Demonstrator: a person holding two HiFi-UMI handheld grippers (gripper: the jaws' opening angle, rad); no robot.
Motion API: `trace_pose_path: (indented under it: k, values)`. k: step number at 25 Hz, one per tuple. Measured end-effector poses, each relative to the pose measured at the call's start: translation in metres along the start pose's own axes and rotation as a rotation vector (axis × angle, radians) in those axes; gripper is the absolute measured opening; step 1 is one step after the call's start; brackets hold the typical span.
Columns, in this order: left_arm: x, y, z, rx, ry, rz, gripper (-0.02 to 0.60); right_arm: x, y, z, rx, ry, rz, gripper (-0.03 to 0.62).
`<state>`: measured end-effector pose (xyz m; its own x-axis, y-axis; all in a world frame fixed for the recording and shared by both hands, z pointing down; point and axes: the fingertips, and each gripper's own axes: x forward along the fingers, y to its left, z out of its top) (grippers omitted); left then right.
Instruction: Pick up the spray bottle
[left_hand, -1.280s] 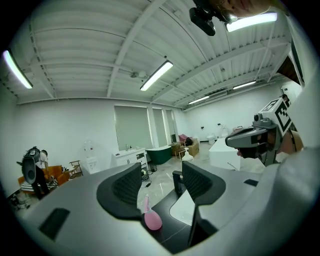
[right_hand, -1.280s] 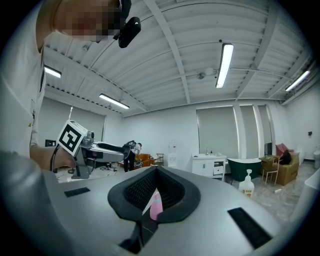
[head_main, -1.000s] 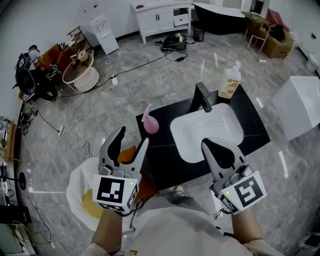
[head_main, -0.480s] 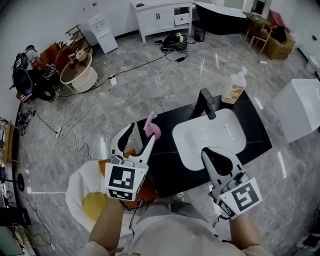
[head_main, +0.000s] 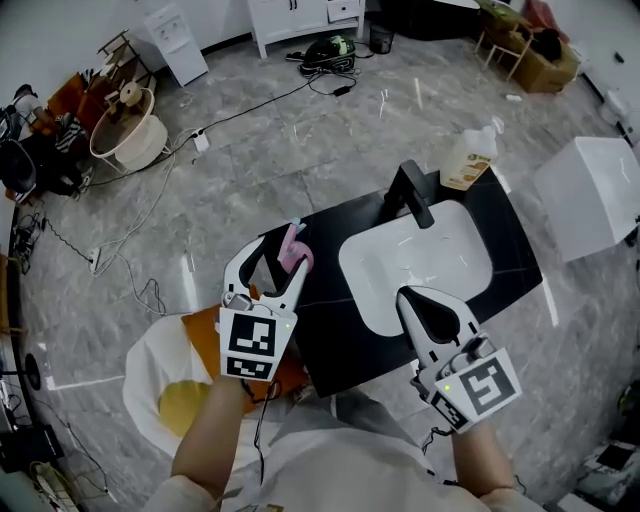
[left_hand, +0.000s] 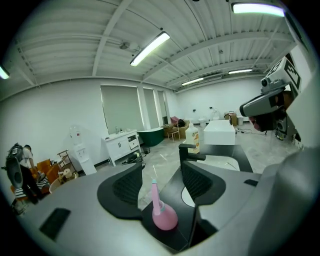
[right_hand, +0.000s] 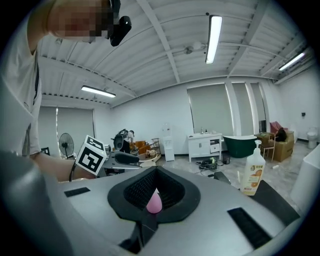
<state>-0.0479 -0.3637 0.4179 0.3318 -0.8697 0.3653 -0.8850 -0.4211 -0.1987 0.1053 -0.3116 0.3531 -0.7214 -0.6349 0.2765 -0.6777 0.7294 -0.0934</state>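
Observation:
A small pink spray bottle (head_main: 294, 250) with a thin upright nozzle stands at the left end of the black counter (head_main: 335, 335). My left gripper (head_main: 272, 263) is open with its jaws on either side of the bottle, apart from it. In the left gripper view the bottle (left_hand: 163, 215) stands low between the two black pads, and the left gripper (left_hand: 160, 182) is not closed on it. My right gripper (head_main: 432, 308) hovers shut over the counter's front edge by the sink. Through the right gripper (right_hand: 155, 175) the pink bottle (right_hand: 153, 202) shows far off.
A white sink basin (head_main: 420, 262) with a black faucet (head_main: 411, 192) fills the counter's middle. An orange-labelled pump bottle (head_main: 470, 160) stands at the far right corner. A white block (head_main: 590, 190) sits to the right, and a white tub (head_main: 160, 385) lies on the floor at the left.
My left gripper has moved forward and right until its open jaws flank the pink bottle. The right gripper has stayed in place, shut.

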Motion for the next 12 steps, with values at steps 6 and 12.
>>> trace_pose_path:
  k: [6, 12]
  values:
    - [0.037, 0.003, -0.058, -0.038, 0.105, -0.03, 0.258, 0.031, 0.002, -0.025, 0.021, 0.073, 0.003, 0.028]
    - [0.067, -0.004, -0.112, -0.104, 0.182, -0.082, 0.258, 0.06, 0.008, -0.057, 0.053, 0.144, 0.017, 0.028]
